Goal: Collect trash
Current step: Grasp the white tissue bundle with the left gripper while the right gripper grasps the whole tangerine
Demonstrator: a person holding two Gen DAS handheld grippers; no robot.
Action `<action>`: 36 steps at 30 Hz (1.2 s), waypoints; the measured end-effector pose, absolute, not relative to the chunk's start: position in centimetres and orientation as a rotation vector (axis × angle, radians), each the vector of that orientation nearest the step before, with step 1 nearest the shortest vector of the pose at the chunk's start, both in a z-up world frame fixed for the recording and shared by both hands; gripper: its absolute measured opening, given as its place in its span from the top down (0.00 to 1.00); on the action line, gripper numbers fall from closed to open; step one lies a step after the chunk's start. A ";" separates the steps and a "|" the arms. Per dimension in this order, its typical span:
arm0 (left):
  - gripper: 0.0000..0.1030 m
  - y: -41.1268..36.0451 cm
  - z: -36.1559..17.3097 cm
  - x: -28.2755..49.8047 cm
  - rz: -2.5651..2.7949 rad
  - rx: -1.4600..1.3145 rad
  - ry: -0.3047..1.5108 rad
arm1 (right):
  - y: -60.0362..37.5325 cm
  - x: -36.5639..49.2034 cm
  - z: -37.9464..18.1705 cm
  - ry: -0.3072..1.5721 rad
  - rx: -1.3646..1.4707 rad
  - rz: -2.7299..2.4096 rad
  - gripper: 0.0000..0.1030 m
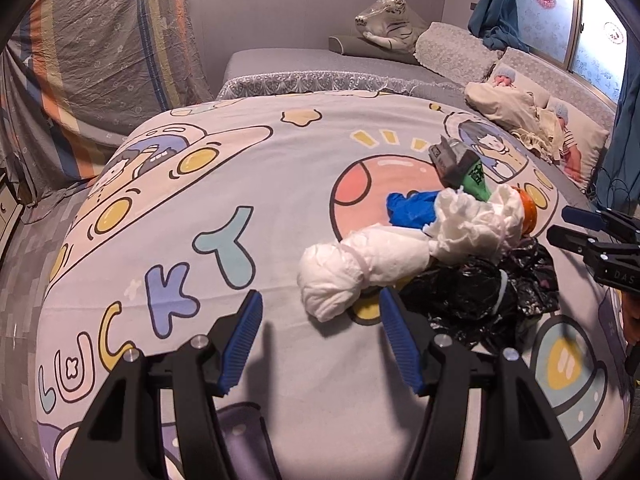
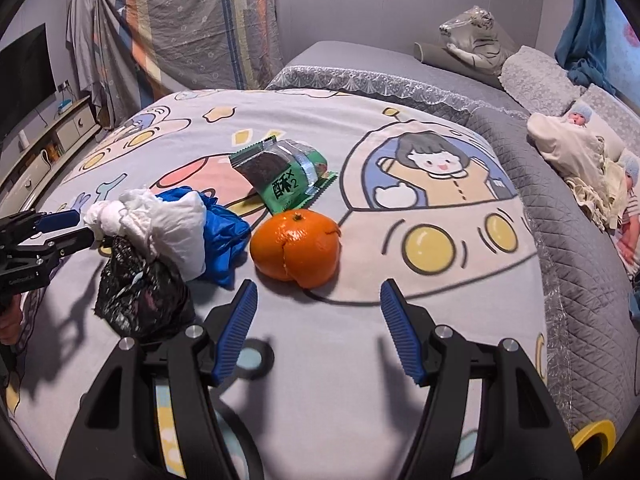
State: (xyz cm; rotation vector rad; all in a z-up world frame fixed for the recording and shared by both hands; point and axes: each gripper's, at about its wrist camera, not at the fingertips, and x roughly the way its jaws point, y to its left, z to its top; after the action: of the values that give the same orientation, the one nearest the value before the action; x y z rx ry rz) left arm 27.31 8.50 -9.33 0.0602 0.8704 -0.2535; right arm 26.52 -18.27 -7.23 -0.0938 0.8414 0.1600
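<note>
The left wrist view looks low over the bed cover (image 1: 240,184) toward the far wall, with the trash pile at the centre right of the frame, quite near. The right gripper (image 1: 576,228) enters at its right edge. The right wrist view looks the same general way from further right, close to the orange peel (image 2: 298,246) at the centre; the left gripper (image 2: 60,228) shows at its left edge. Both views share the white tissue (image 1: 360,268) (image 2: 160,224), the black bag (image 1: 480,296) (image 2: 140,296) and the pillows at the upper right.

Bare quilt (image 2: 320,360) ahead of right tongs (image 2: 318,330), straight lane to orange peel (image 2: 298,248). Left tongs (image 1: 320,338): white tissue wad (image 1: 360,268) dead ahead, black bag (image 1: 476,296) crowding right finger.
</note>
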 end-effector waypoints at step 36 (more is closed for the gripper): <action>0.58 3.4 -9.9 36.9 -0.335 0.104 0.974 | -17.1 33.5 -9.7 0.924 -0.007 0.225 0.50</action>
State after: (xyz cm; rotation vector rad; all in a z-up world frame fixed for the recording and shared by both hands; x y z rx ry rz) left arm 36.90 3.42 -9.93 0.1036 0.9745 -0.3347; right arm 33.54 -17.09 -9.66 -0.0072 0.9240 0.2252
